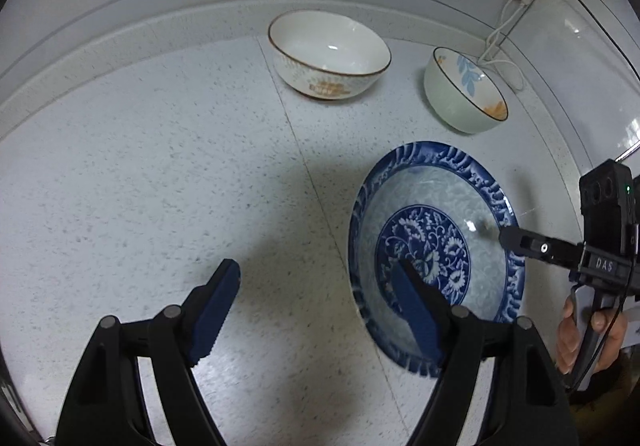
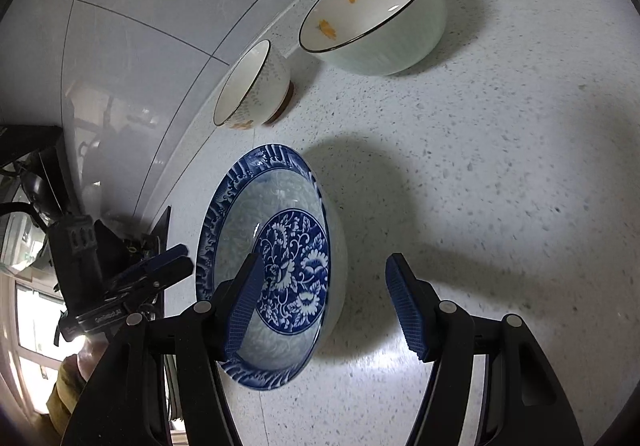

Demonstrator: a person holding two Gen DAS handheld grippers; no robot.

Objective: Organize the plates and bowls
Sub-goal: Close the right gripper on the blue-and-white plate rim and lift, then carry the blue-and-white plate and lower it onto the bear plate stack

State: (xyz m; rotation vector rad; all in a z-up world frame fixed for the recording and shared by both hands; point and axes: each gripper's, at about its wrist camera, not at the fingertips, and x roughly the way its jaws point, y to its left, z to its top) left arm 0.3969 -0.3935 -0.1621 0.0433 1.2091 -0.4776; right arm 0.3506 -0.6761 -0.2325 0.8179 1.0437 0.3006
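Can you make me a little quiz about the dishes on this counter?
1. How many bowls stand behind the blue patterned plate?
2. True or false: the bowl with a brown rim is stacked inside the pale green bowl.
3. Which has blue leaves painted inside: A the pale green bowl, B the bowl with a brown rim?

Key: 1. Two. 2. False, they stand apart on the speckled counter. 3. A.
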